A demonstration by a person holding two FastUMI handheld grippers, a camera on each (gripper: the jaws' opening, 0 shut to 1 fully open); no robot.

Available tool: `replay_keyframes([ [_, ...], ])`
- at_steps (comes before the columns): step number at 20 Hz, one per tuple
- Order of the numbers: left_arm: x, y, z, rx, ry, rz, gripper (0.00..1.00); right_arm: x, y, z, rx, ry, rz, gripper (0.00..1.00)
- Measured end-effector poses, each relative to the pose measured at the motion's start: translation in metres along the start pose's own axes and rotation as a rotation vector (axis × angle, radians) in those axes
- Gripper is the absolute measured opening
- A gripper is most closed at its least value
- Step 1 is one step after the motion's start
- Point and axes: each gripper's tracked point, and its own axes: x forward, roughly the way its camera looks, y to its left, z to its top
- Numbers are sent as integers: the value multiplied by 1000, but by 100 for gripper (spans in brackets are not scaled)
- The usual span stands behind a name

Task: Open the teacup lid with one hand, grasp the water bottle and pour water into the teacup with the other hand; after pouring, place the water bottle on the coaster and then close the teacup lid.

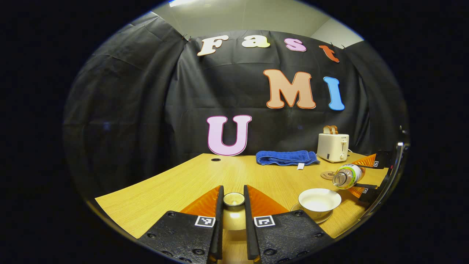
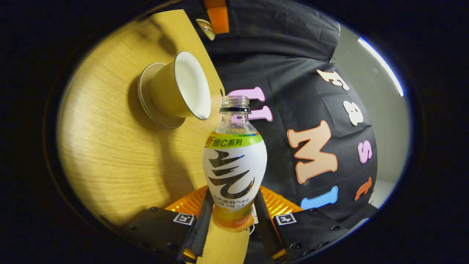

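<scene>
Lid [image 1: 233, 200]: pinched between the left gripper [image 1: 233, 209] fingers, held off the teacup [image 1: 319, 201]
Bottle [image 2: 234, 161]: right gripper [image 2: 231, 216] clamped on its lower body; uncapped, tipped sideways, mouth just beside the open cup
Pour: keep the mouth over the bowl — tilt slowly; grip firm
Coaster [image 1: 328, 175]: behind the cup, bare

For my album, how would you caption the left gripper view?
Left gripper holds the small round lid aloft while the tilted clear plastic bottle nears the open white teacup.

The wooden desk [image 1: 176, 183] carries a folded blue towel [image 1: 285, 157], toaster [image 1: 332, 147], coaster [image 1: 327, 175] and saucered teacup [image 1: 318, 201].
</scene>
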Motion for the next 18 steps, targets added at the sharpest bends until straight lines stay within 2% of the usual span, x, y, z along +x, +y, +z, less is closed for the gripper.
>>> replay_keyframes([
  [5,0,0,0,-8,0,-2,23,4,0,-4,-96,3,10,65],
  [18,0,1,-1,-24,1,-4,24,-2,-13,18,-328,-56,-29,64],
])
